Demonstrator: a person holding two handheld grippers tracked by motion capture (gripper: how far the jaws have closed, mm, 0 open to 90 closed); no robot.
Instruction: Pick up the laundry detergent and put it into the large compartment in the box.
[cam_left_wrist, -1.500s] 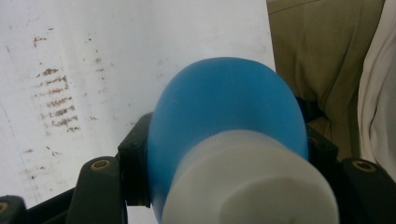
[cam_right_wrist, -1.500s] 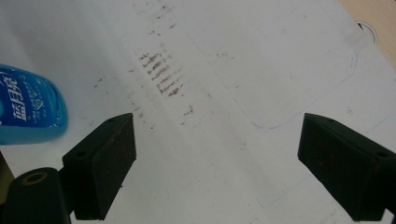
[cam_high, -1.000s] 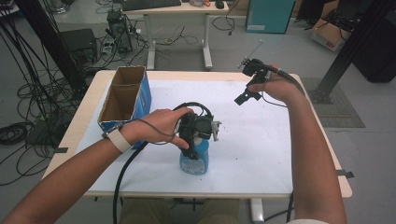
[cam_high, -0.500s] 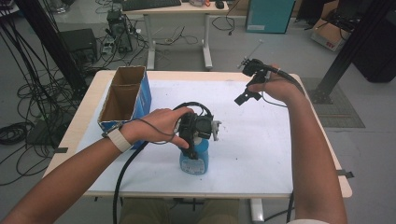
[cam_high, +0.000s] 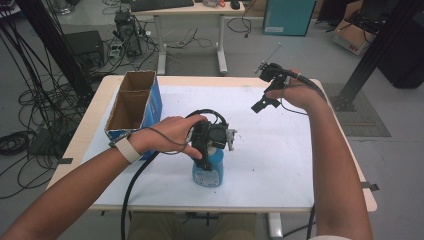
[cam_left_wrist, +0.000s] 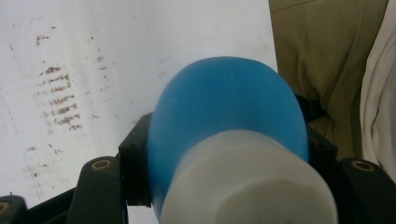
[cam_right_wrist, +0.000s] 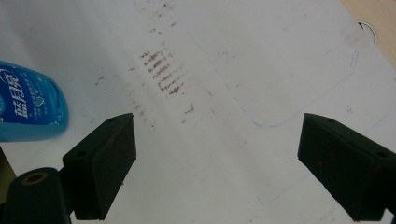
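So, a blue bottle (cam_left_wrist: 224, 107) is clamped between the black jaws of the left gripper (cam_high: 212, 142), with the pads pressed on either side of its body just below the white cap (cam_left_wrist: 247, 186), as seen in the left gripper view. From the high view, the bottle (cam_high: 207, 172) is seen standing upright on the white mat (cam_high: 280, 160), near the front edge of the table (cam_high: 90, 125) and roughly in the middle. Some brownish smudges (cam_left_wrist: 58, 93) are spotted on the mat beside it. Over on the far right side, the right gripper (cam_high: 265, 102) is held up above the mat, well apart from the bottle, and its jaws are spread wide with nothing between them; plain mat and a faint pen outline (cam_right_wrist: 299, 93) are seen through the gap in the right gripper view. An open cardboard box (cam_high: 132, 102) with blue sides is parked at the table's left edge, near the left hand (cam_high: 170, 132).
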